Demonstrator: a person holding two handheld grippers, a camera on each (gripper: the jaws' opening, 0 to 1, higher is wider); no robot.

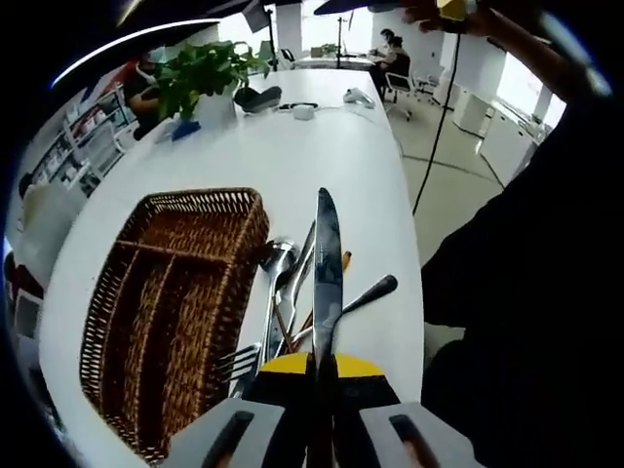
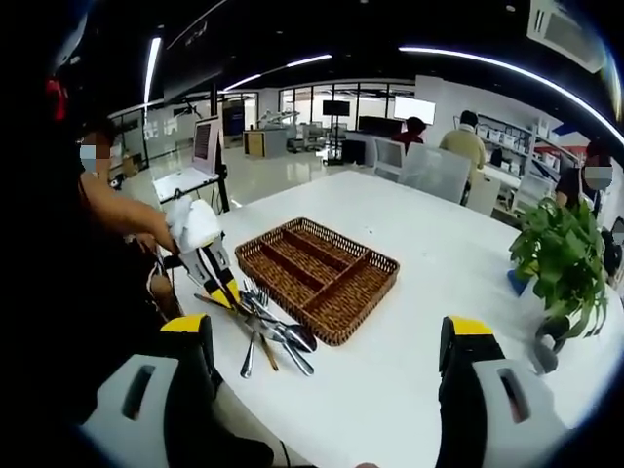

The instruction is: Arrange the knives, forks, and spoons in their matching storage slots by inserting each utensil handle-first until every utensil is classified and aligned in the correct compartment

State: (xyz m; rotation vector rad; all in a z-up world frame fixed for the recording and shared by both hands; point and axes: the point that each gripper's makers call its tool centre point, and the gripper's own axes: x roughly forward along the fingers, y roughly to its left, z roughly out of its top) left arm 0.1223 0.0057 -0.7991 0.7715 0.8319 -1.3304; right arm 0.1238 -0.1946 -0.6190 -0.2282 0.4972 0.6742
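left gripper point(image 1: 322, 390) jaws clamp knife point(image 1: 327, 263) | right gripper point(image 2: 327, 375) jaws wide apart, holding nothing

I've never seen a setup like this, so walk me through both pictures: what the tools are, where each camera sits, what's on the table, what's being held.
A person holds a two-jaw gripper in each hand; a fisheye camera rides on each. In the left gripper view, the left gripper is shut on a silver table knife, blade pointing away. In the right gripper view, the right gripper is open and empty. On the white table lie a brown wicker tray with compartments, not yet filled, a pile of silver cutlery beside it, and a green potted plant.
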